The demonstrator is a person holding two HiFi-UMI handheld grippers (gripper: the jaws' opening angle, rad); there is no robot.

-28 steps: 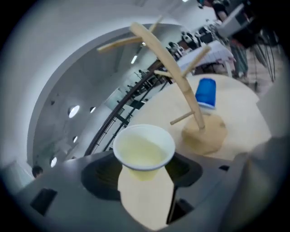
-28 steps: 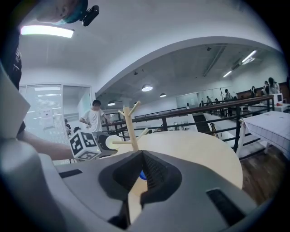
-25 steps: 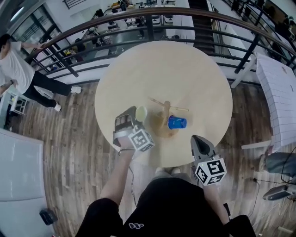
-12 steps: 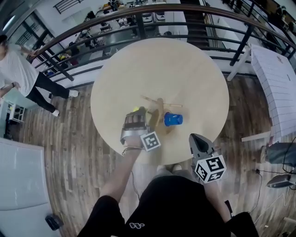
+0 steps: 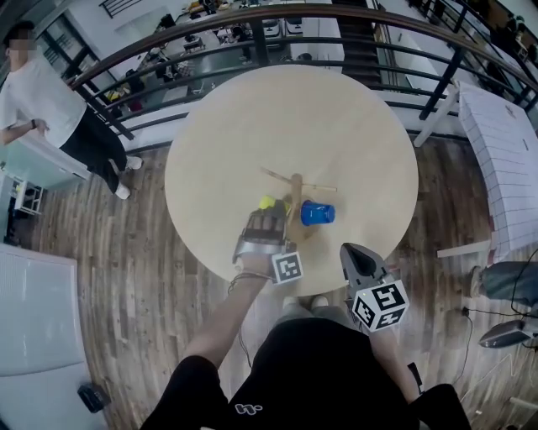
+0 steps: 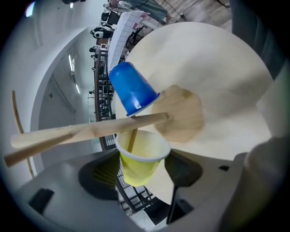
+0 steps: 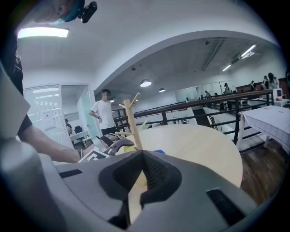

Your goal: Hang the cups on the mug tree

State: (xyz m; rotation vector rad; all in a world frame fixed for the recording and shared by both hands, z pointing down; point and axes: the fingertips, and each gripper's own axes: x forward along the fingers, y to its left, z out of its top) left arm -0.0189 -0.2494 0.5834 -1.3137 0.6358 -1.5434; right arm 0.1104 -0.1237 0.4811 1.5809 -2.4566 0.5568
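A wooden mug tree (image 5: pixel 294 190) stands near the front of the round table (image 5: pixel 336 126), and a blue cup (image 5: pixel 317 212) hangs on its right side. My left gripper (image 5: pixel 267 215) is shut on a yellow cup (image 5: pixel 266 202) right against the tree's left side. In the left gripper view the yellow cup (image 6: pixel 138 161) lies on its side between the pads, and a thin peg (image 6: pixel 132 140) reaches into its mouth below the trunk (image 6: pixel 86 131) and the blue cup (image 6: pixel 130 88). My right gripper (image 5: pixel 355 252) is shut and empty at the table's front edge; its jaws (image 7: pixel 144 174) meet.
A dark metal railing (image 5: pixel 252 25) curves behind the table. A person in a white shirt (image 5: pixel 42 101) stands at the far left. A white table (image 5: pixel 504 159) stands to the right on the wooden floor.
My left gripper has carried the yellow cup to the right, up against the mug tree, and has rolled over. The right gripper has stayed put.
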